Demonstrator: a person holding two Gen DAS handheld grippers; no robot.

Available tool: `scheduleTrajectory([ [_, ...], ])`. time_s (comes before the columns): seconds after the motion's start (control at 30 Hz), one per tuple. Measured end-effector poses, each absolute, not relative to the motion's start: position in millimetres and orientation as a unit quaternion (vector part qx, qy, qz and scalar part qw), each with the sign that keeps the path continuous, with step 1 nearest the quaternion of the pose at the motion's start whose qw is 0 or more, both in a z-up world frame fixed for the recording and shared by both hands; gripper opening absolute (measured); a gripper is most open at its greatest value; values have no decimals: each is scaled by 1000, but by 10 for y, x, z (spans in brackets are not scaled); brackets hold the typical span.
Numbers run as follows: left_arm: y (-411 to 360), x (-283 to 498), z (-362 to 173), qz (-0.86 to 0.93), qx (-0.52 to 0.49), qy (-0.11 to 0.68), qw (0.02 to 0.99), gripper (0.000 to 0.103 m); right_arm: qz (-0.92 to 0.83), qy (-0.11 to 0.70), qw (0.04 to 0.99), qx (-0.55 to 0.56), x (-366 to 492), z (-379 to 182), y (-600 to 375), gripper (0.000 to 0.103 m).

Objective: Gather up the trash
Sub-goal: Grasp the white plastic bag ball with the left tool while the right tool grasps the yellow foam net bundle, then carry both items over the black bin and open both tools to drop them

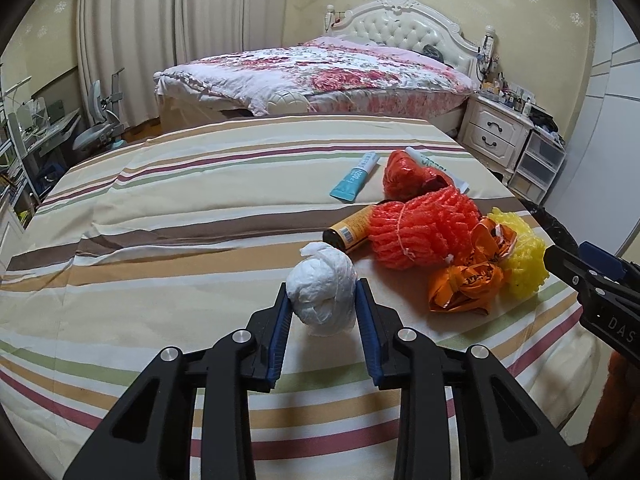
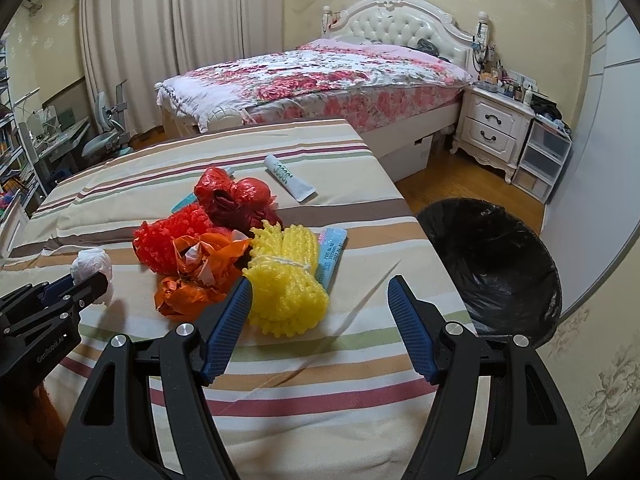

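Trash lies heaped on the striped cloth-covered table (image 2: 120,184), beside the round bin lined with black plastic (image 2: 496,256). Smaller, the knotted white plastic-bag ball (image 1: 322,294) sits pinched across its middle by the left gripper (image 1: 323,300): probably light, soft, squashable, perhaps slippery. The right gripper (image 2: 320,292) stands spread, empty, by the yellow foam net (image 2: 286,280).

Striped cloth (image 1: 180,208) in cream, brown, maroon and green; white bag ball (image 1: 322,294), orange-red mesh (image 1: 420,228), yellow mesh (image 2: 286,288), orange wrapper (image 1: 464,284), black bin liner (image 2: 492,256), pink floral bedspread (image 1: 320,68).
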State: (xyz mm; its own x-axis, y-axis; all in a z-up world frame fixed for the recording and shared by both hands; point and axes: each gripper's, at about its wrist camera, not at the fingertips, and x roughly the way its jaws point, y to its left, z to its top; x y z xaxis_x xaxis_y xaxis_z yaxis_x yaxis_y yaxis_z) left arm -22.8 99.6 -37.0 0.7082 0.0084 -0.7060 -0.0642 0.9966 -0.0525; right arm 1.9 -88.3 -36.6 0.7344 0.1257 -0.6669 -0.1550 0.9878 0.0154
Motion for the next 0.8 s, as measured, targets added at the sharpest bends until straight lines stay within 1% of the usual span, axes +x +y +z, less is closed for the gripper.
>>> scheduleTrajectory([
  [0.23,1122,-203,-354,33,-46,379,924,33,87,361,928,-37,141,-418,-713,69],
  [0.27,1127,-201,-356,32,-46,379,924,33,90,365,926,-35,161,-440,-705,65],
  [0.3,1129,-202,-358,32,-46,379,924,33,97,371,923,-33,186,-472,-698,55],
  [0.33,1118,-197,-362,31,-46,379,924,33,104,378,920,-30,203,-493,-692,51],
  [0.4,1116,-197,-366,29,-47,380,924,33,112,388,915,-21,219,-534,-693,47],
  [0.5,1096,-194,-352,26,-48,377,924,33,116,385,916,-14,199,-523,-713,42],
  [0.8,909,-169,-141,5,-46,352,935,33,102,352,930,-1,121,-327,-881,39],
])
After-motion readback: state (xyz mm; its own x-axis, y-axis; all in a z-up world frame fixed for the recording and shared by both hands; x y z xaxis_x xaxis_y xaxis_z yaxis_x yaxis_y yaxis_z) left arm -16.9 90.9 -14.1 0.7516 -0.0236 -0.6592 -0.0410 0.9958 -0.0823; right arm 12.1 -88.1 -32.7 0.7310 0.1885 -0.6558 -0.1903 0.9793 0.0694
